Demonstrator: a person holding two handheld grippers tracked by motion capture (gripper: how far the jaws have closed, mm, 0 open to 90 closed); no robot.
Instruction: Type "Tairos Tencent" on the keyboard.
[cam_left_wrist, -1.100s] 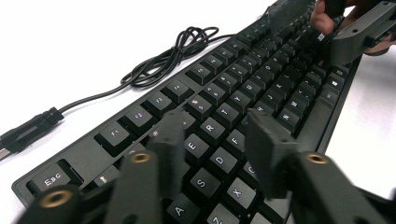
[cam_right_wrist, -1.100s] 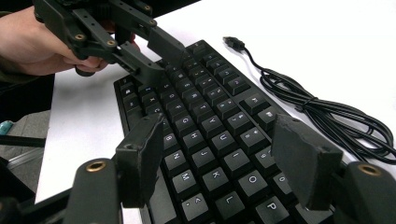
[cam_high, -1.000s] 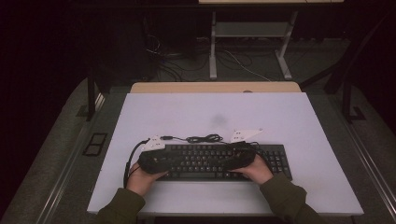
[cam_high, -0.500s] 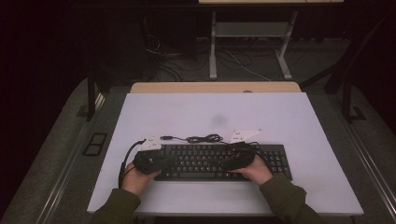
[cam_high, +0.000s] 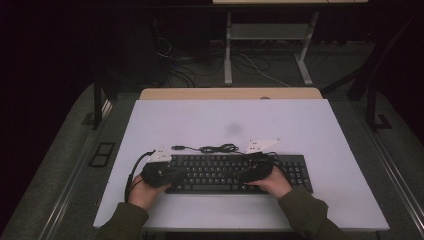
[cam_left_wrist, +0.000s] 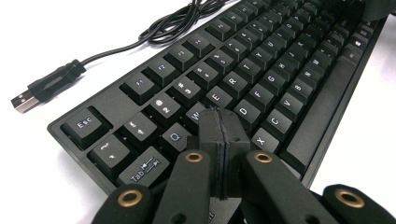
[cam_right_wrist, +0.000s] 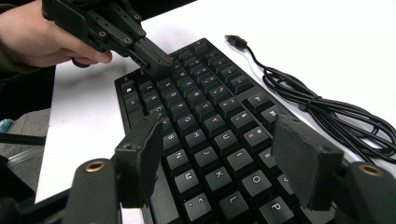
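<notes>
Keyboard (cam_left_wrist: 224, 74) legends are readable in both gripper views; left gripper (cam_left_wrist: 220, 140), closed empty, meets the A-key area, right gripper (cam_right_wrist: 224, 163) is held open above.

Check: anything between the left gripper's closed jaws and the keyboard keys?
Nothing visible. The left gripper, jaws shut together with nothing in them, hangs right over the keyboard near the W and S keys. The cable and its USB plug lie off the keyboard's far edge, clear of it.

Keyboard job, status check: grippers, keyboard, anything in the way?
Left gripper shut, tip over the A key area. Right gripper open, above the right-hand keys. Keyboard flat on the table. Its cable coiled behind, clear.
</notes>
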